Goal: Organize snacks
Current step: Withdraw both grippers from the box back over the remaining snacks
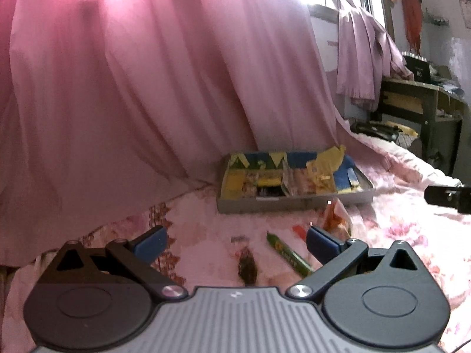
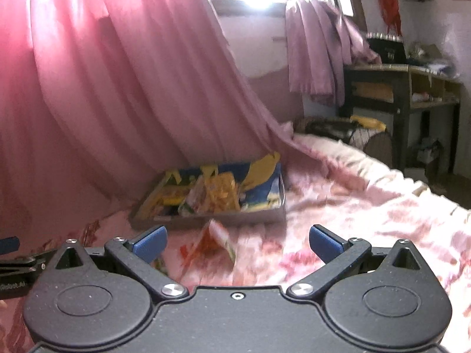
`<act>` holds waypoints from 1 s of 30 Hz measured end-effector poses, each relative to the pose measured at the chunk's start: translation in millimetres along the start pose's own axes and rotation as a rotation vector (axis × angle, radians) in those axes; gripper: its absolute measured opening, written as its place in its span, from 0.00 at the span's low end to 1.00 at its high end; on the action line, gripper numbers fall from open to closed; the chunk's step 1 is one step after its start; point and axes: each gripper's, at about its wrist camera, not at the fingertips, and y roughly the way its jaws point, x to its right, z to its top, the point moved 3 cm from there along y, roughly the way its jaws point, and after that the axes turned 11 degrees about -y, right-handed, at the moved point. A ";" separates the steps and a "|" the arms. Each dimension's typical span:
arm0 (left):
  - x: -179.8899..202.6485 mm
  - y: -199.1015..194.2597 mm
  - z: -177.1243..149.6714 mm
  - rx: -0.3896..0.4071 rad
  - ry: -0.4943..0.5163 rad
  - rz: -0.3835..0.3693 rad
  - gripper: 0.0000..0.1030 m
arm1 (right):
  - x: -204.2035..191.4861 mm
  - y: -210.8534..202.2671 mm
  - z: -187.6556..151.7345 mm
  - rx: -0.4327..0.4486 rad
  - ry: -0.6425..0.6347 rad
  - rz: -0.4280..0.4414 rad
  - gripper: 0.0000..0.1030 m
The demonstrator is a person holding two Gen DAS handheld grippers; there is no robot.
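A shallow grey box (image 1: 294, 203) lies on the pink floral bed, holding several yellow, blue and pink snack packets (image 1: 321, 173); it also shows in the right wrist view (image 2: 223, 220). Loose on the bedspread in front of it are a green stick packet (image 1: 290, 254), a dark brown snack (image 1: 247, 266) and an orange-red packet (image 1: 335, 217). My left gripper (image 1: 235, 242) is open and empty just above the green and brown snacks. My right gripper (image 2: 237, 242) is open and empty, with the orange-red packet (image 2: 216, 244) lying between its fingers' lines.
A pink curtain (image 1: 132, 88) hangs along the left and behind the box. A dark wooden desk (image 1: 421, 100) stands at the far right past the bed's edge. The right gripper's tip (image 1: 447, 197) shows at the right edge of the left wrist view.
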 end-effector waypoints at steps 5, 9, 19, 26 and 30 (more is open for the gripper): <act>-4.1 7.1 -13.1 -0.119 0.008 0.038 1.00 | -6.8 3.2 -9.3 -0.061 -0.011 0.001 0.99; -8.8 13.6 -21.1 -0.179 0.015 0.095 1.00 | -15.0 10.9 -18.3 -0.132 -0.027 0.014 0.99; -22.9 33.6 -28.4 -0.310 -0.043 0.134 1.00 | -32.8 34.8 -42.2 -0.317 -0.042 0.090 0.99; -23.4 48.7 -32.2 -0.371 -0.040 0.127 1.00 | -31.3 48.3 -46.5 -0.394 -0.008 0.136 0.99; -22.8 58.0 -35.8 -0.408 -0.031 0.128 1.00 | -22.9 59.7 -48.0 -0.448 0.055 0.145 0.99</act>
